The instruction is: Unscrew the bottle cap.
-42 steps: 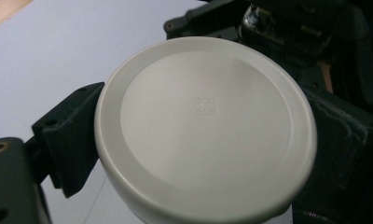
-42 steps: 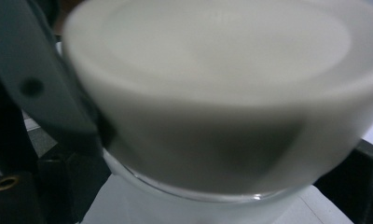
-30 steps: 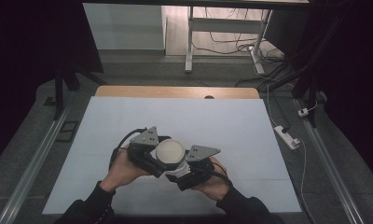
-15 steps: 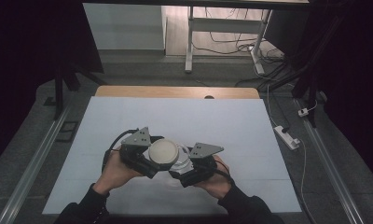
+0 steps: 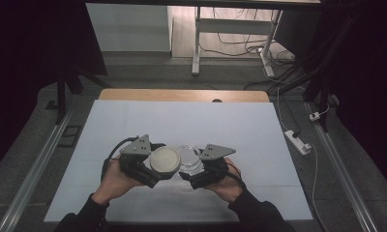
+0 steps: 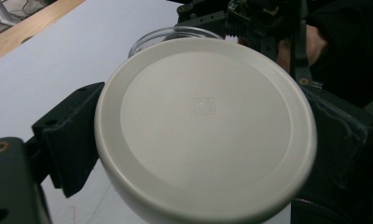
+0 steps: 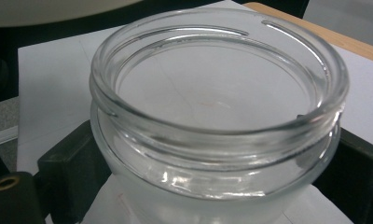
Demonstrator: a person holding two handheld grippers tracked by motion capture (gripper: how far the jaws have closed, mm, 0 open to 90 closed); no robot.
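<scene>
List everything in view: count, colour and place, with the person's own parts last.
round white plastic lid: one, white, gripped between the left gripper's jaws, beside the jar.
clear glass jar: one, transparent, open and empty, between the right gripper's jaws.
table: one, white sheet over wood, centre.
power strip: one, white, floor right of the table.
left gripper: one, black.
right gripper: one, black.
hands: two, holding the grippers.
</scene>
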